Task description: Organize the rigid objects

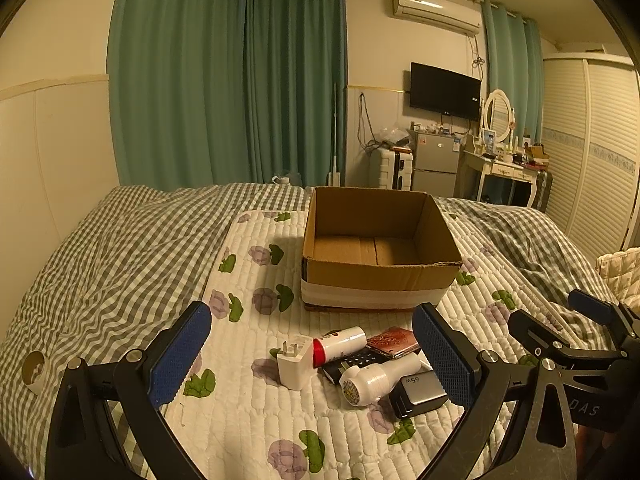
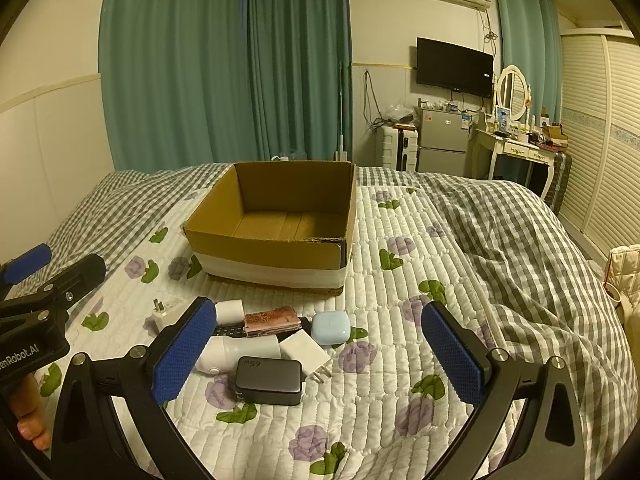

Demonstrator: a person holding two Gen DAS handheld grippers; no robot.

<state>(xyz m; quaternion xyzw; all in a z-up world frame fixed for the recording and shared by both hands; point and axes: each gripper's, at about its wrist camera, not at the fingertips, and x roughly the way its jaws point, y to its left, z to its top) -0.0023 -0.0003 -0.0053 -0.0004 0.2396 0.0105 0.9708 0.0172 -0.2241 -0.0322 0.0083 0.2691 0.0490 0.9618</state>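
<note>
Meanwhile both released: left hand-held gripper [image 1: 312, 354] frames the white charger [image 1: 294, 364], right hand-held gripper [image 2: 320, 350] frames the black adapter [image 2: 268, 380]

Cardboard box [image 2: 276, 220] open-topped, nothing overhead; cluttered pile [image 2: 264, 344] crowds quilt [image 2: 400, 360] before box.

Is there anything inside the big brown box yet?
Empty. The cardboard box shows only its bare brown floor in both views; the chargers and bottles lie on the quilt in front of it.
</note>
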